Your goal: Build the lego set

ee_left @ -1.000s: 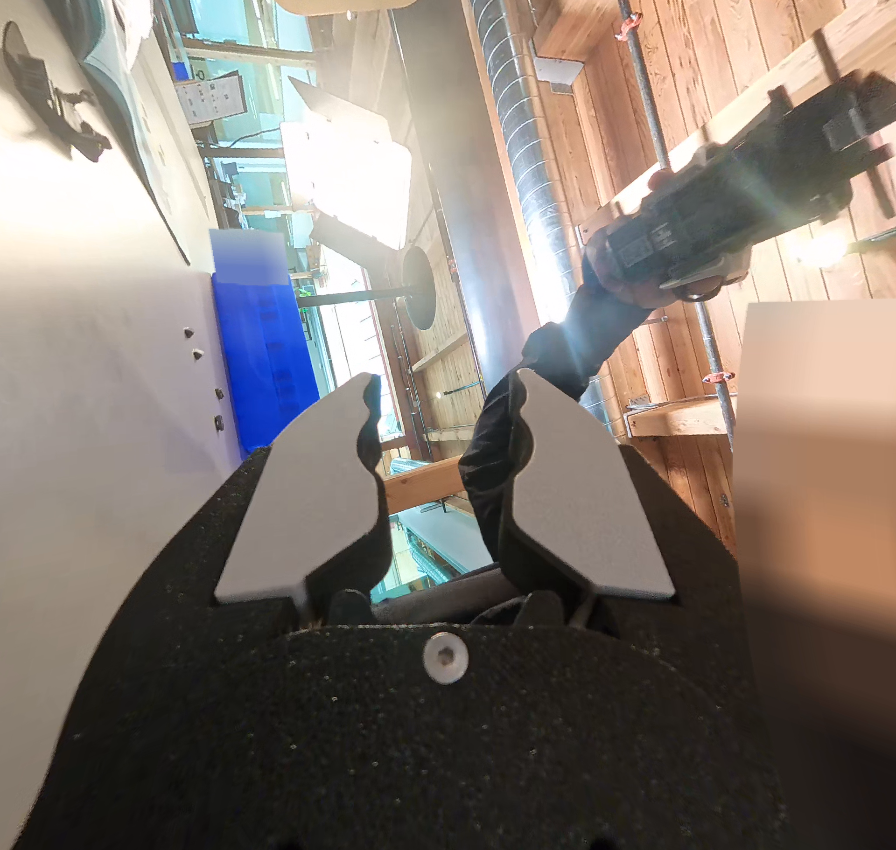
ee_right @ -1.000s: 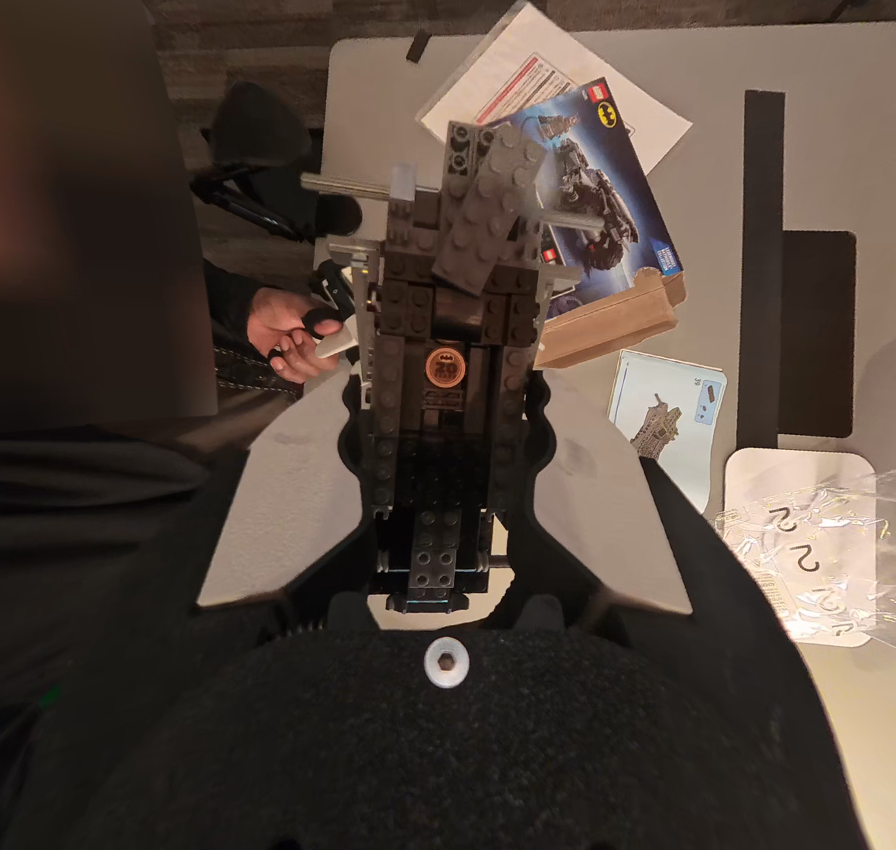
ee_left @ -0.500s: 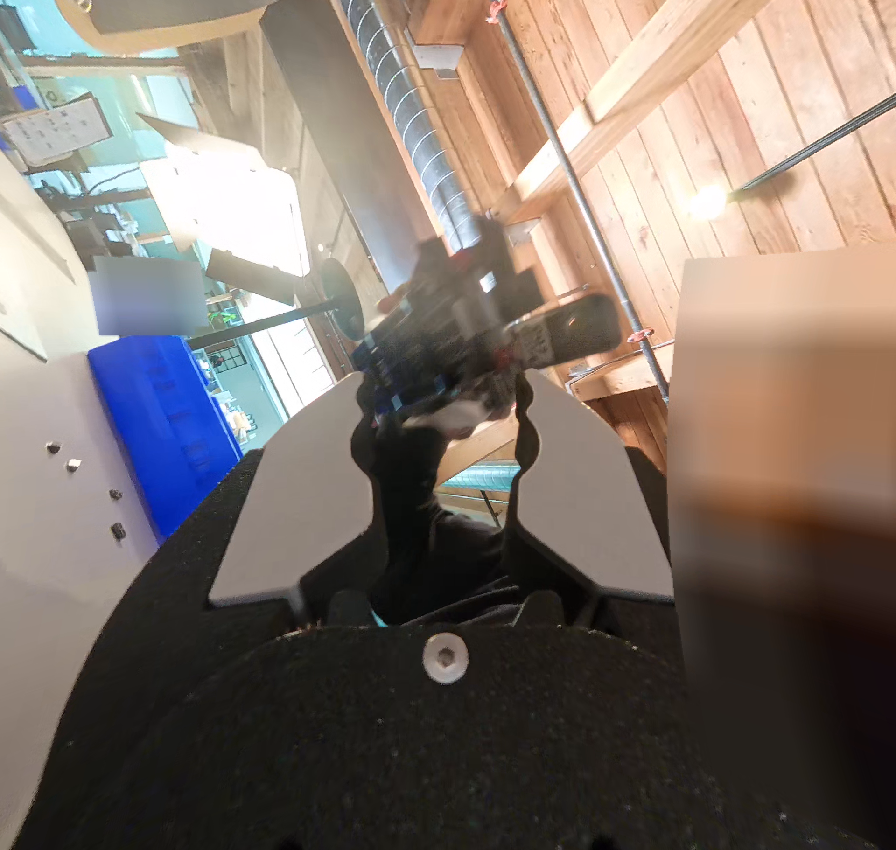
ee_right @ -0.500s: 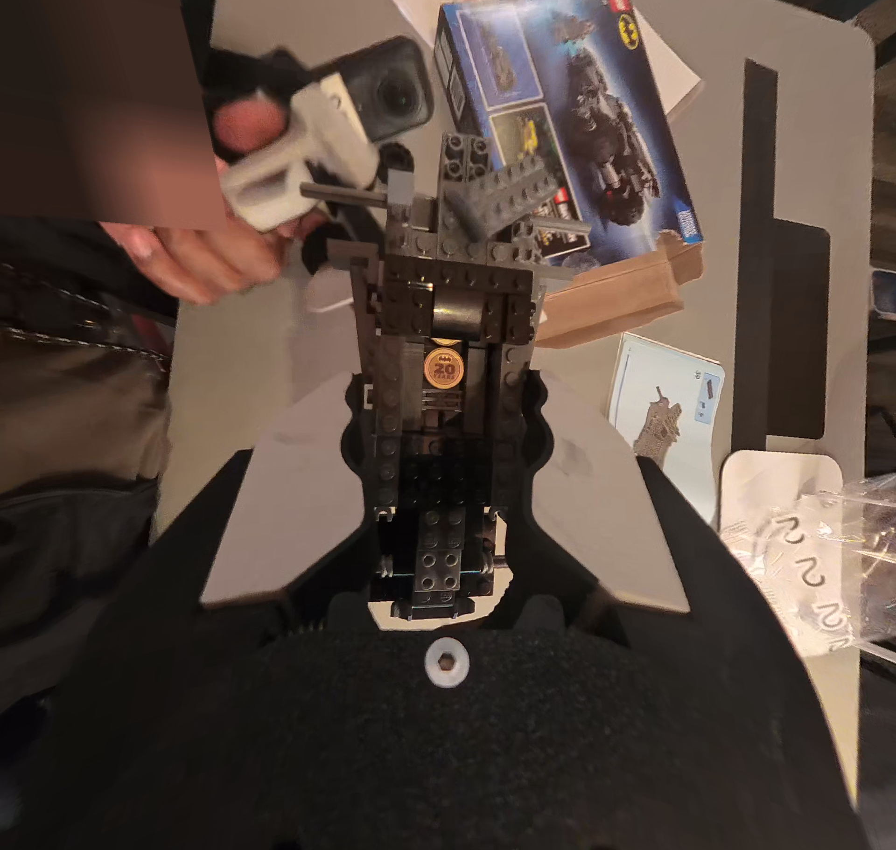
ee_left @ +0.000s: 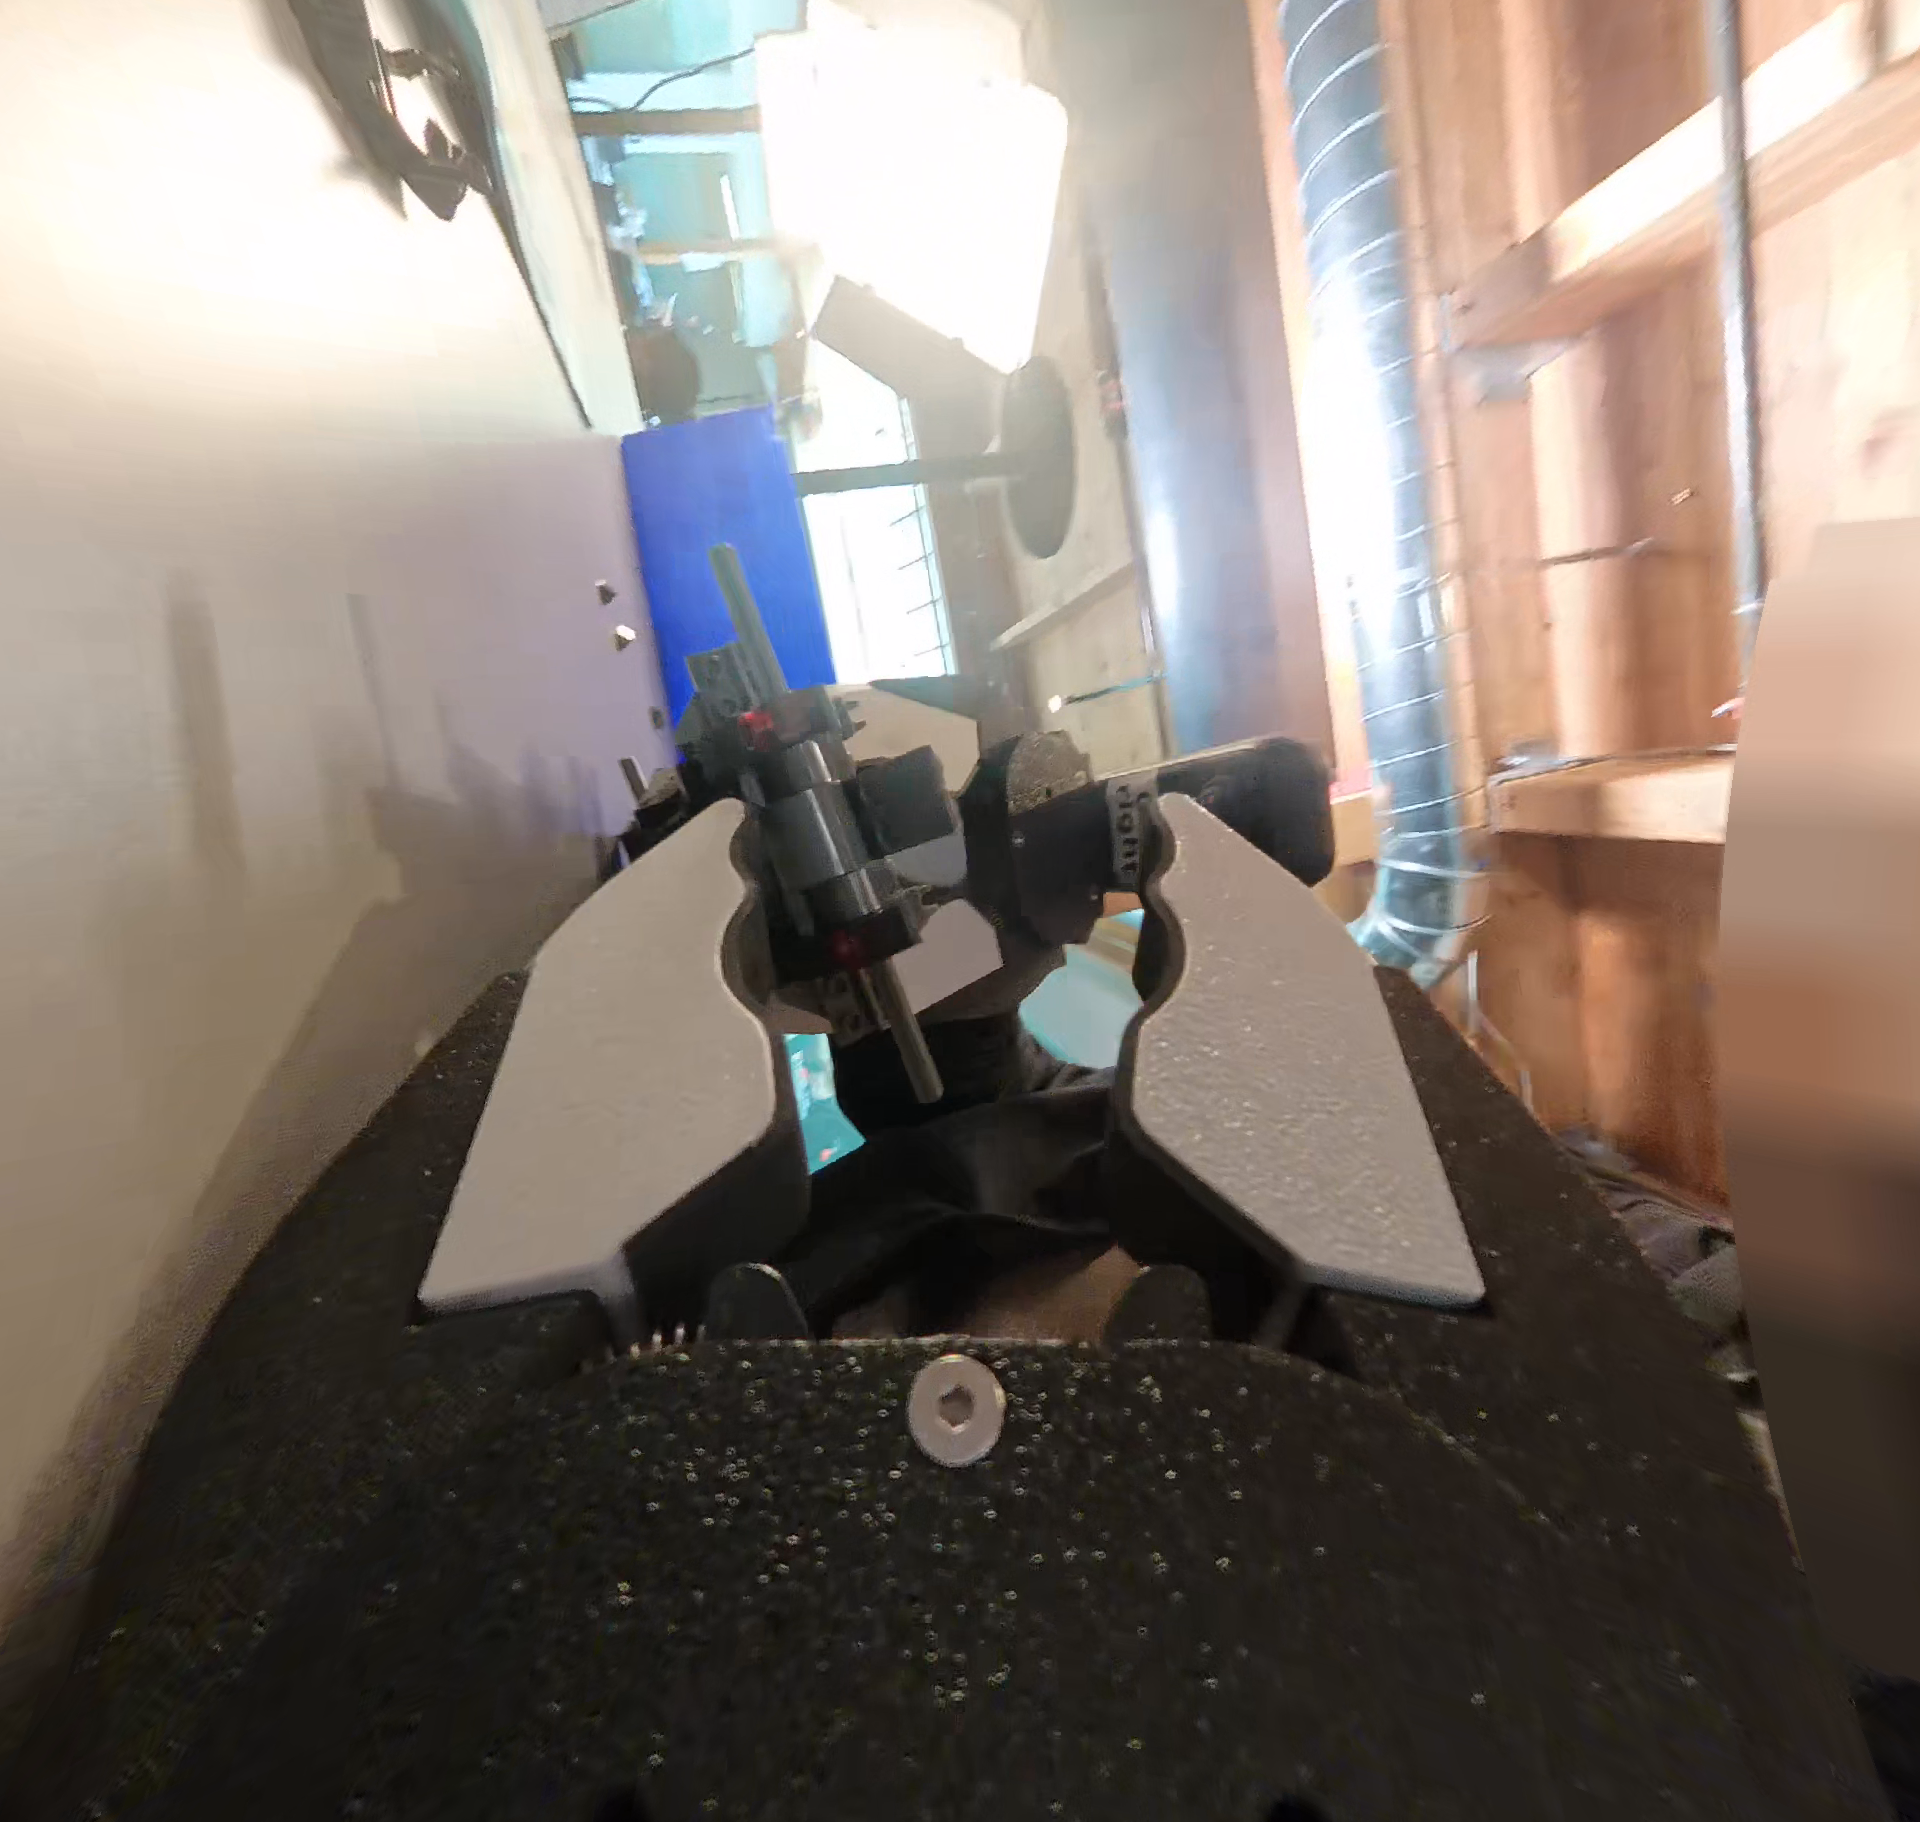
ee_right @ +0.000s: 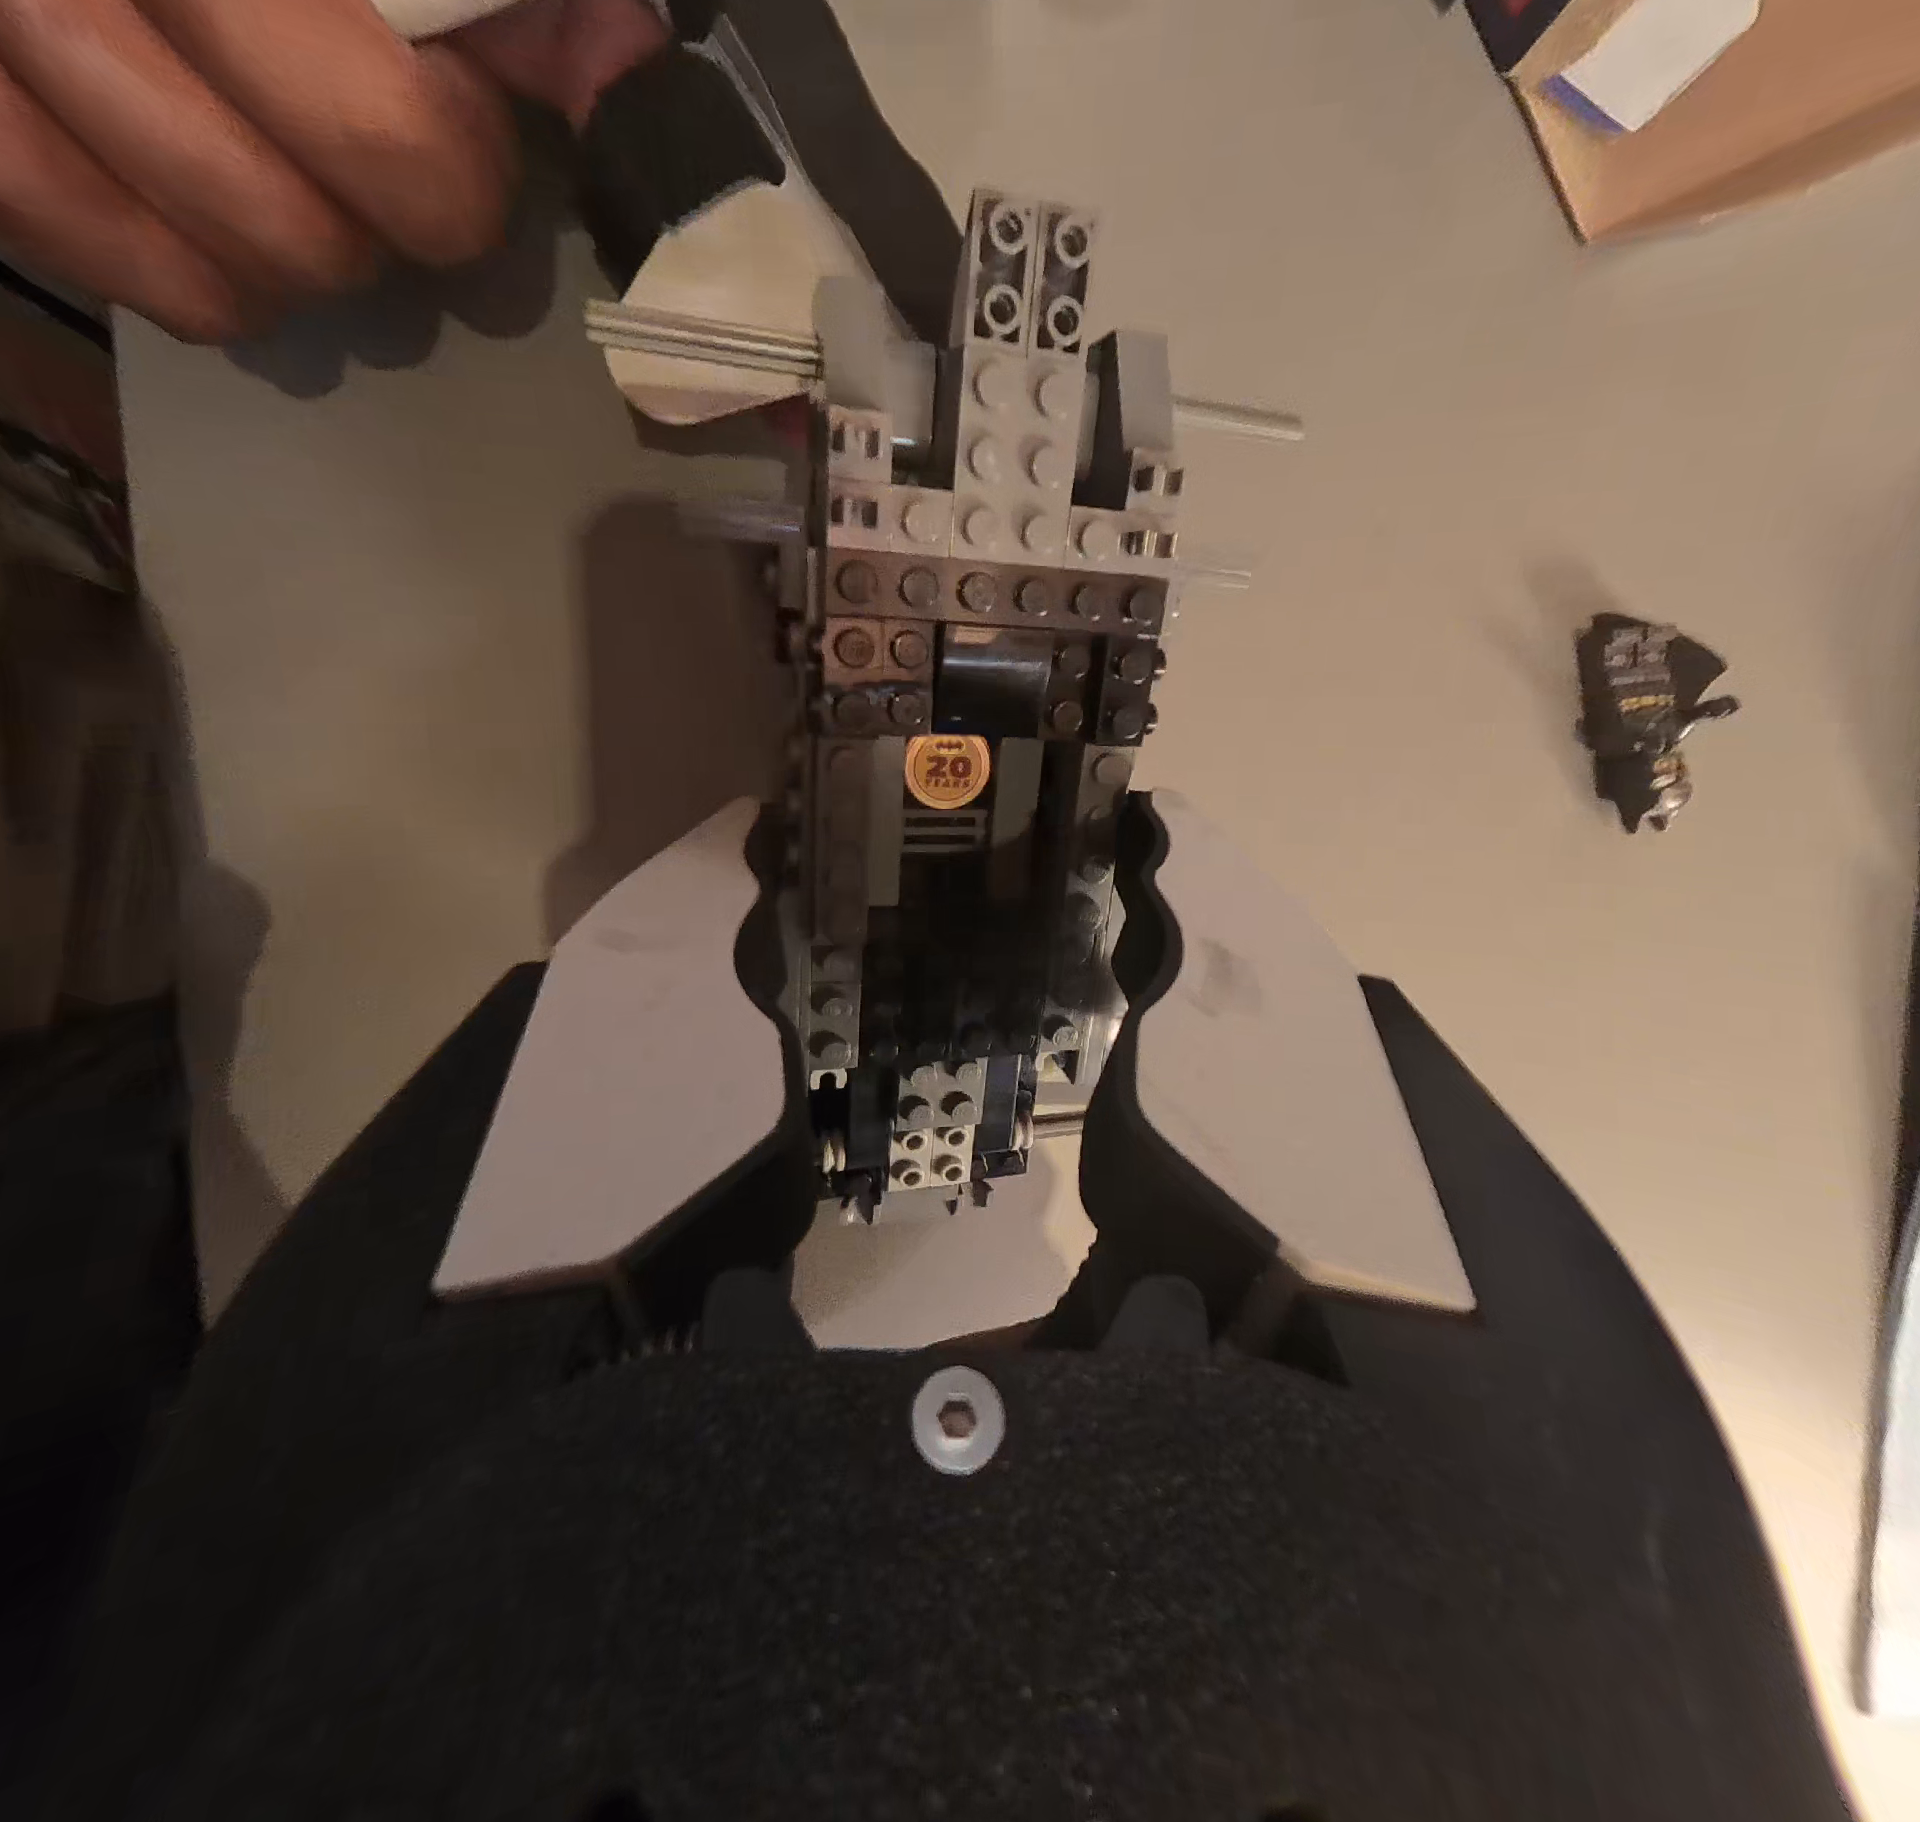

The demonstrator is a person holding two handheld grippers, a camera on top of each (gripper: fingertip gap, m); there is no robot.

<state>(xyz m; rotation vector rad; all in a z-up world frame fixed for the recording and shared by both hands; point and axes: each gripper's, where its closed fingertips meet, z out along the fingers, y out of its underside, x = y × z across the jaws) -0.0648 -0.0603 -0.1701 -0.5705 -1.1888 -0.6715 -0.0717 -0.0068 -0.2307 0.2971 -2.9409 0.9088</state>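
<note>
Two claws are seen: the right claw point(ee_right: 945, 899) is clamped on a brick model point(ee_right: 977, 692); the left claw point(ee_left: 940, 889), spread, is brought to its axle end.

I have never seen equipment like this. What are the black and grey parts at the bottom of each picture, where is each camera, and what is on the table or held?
There is no robot. A person holds two hand grippers, each with two grey fingers and a camera looking forward along them.

In the right wrist view, the right gripper clamps a dark grey and black toy brick vehicle from both sides, above a pale table. On the table lie a small black toy figure and a cardboard box. The person's hand holds the other gripper.

The left wrist view looks sideways at wooden walls. The left gripper is open, nearing the vehicle's axle end.
</note>
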